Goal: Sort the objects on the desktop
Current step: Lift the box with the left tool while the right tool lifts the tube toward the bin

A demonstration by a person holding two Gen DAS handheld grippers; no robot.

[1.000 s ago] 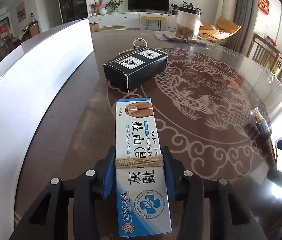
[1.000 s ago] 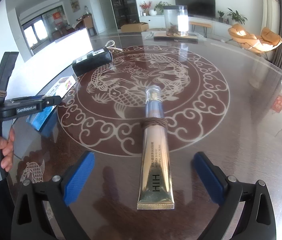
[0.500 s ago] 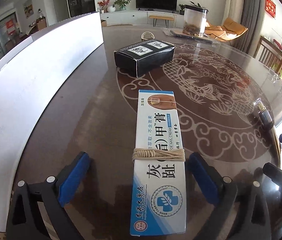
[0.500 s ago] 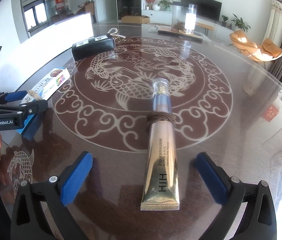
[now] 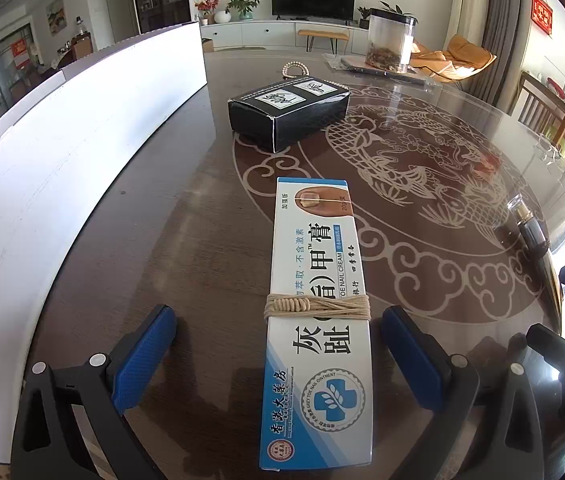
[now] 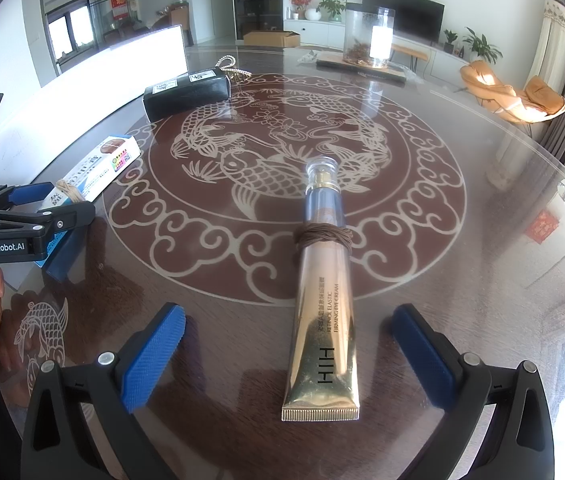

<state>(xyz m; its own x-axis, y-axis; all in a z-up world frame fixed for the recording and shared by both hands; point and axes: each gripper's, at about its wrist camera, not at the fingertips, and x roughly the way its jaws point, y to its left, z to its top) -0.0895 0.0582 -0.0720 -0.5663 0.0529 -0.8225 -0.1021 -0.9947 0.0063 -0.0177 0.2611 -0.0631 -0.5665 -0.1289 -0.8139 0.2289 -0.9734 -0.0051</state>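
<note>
A white and blue nail cream box (image 5: 316, 320), wrapped with tan string, lies flat on the table between the fingers of my left gripper (image 5: 278, 344), which is open and clear of it. The box also shows in the right wrist view (image 6: 94, 176). A gold eye cream tube (image 6: 324, 308), bound with brown cord, lies between the fingers of my right gripper (image 6: 290, 344), which is open and not touching it. A black box (image 5: 288, 114) lies further back, with a bead bracelet (image 5: 294, 69) behind it.
The round dark table (image 6: 462, 240) has a glass top with a fish pattern. A white panel (image 5: 62, 168) runs along its left side. A clear jar (image 6: 368, 36) stands on a board at the far edge. The left gripper (image 6: 22, 224) shows in the right wrist view.
My left gripper let go of the nail cream box and opened wide; the box now rests on the table. My right gripper stayed open over the tube.
</note>
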